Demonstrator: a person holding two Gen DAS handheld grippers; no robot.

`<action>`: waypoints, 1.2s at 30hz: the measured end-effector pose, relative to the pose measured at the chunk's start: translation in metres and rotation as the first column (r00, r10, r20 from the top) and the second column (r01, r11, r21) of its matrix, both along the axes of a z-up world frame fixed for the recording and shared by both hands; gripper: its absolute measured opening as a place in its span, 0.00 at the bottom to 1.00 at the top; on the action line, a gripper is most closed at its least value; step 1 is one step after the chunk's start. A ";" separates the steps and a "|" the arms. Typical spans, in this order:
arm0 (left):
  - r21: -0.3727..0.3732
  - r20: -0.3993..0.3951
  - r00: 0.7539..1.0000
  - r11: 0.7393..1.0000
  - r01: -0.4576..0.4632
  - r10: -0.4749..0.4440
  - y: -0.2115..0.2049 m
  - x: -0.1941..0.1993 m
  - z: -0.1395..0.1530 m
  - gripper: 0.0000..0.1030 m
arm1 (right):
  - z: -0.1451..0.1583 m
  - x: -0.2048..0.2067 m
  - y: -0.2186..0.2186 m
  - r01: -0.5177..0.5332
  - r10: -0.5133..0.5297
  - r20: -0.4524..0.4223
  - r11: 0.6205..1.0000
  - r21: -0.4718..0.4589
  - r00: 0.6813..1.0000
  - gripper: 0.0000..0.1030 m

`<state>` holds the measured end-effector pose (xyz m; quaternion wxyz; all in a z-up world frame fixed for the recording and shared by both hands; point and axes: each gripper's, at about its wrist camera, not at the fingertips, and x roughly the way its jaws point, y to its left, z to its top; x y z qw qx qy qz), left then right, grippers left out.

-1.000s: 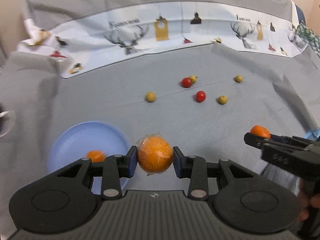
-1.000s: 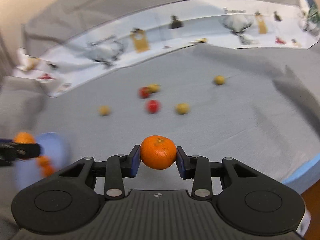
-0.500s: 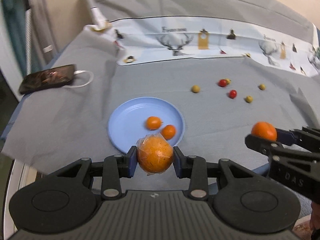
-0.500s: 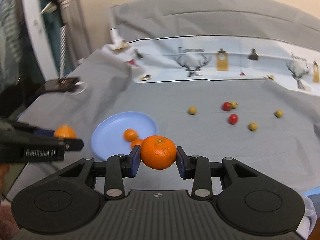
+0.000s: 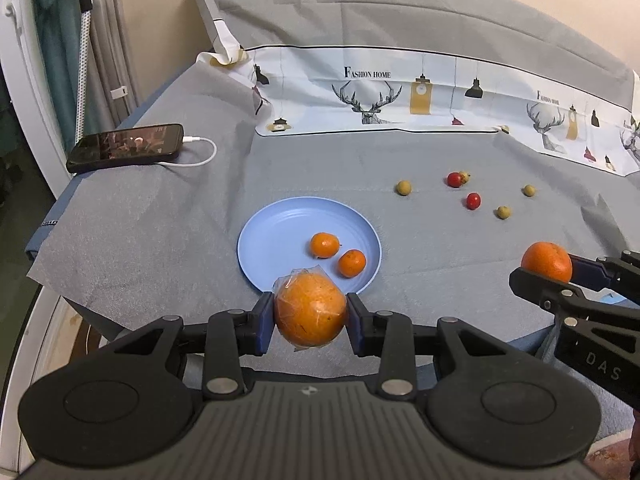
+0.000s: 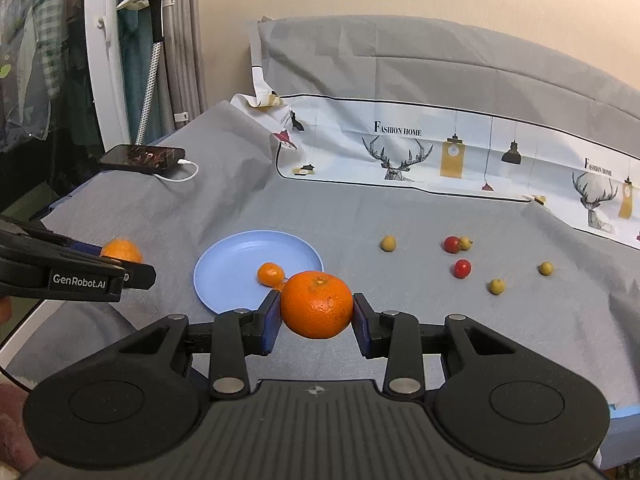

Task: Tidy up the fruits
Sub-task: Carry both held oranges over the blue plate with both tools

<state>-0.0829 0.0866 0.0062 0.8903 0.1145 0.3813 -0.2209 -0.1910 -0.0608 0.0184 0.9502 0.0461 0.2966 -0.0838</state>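
My left gripper (image 5: 310,314) is shut on a plastic-wrapped orange (image 5: 310,310) and holds it in the air at the near rim of a blue plate (image 5: 276,240). Two small mandarins (image 5: 325,245) lie on the plate. My right gripper (image 6: 317,310) is shut on a bare mandarin (image 6: 317,305), in the air just right of the plate (image 6: 236,268). It also shows at the right of the left wrist view (image 5: 546,262). Small red fruits (image 5: 473,201) and yellow-green fruits (image 5: 404,188) lie scattered on the grey cloth beyond.
A black phone (image 5: 126,147) on a white cable lies at the far left of the table. A printed deer-pattern cloth (image 5: 400,100) runs along the back. The table's near edge drops off just below both grippers.
Both grippers have pulled back and swung left while holding their fruit. The plate, the table's left side and the phone have come into full view.
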 end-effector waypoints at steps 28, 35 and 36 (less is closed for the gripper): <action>0.025 -0.069 0.997 0.999 -0.024 0.026 -0.003 0.032 -0.021 0.40 | -0.018 0.029 -0.005 0.001 0.001 -0.090 1.000 0.023 0.996 0.38; 0.021 -0.080 0.996 0.999 -0.041 0.043 -0.005 0.052 -0.023 0.40 | -0.023 0.047 -0.008 -0.001 0.004 -0.110 1.000 0.030 0.994 0.38; 0.021 -0.082 0.996 0.999 -0.045 0.046 -0.005 0.056 -0.023 0.40 | -0.023 0.050 -0.008 -0.002 0.005 -0.111 0.999 0.033 0.994 0.38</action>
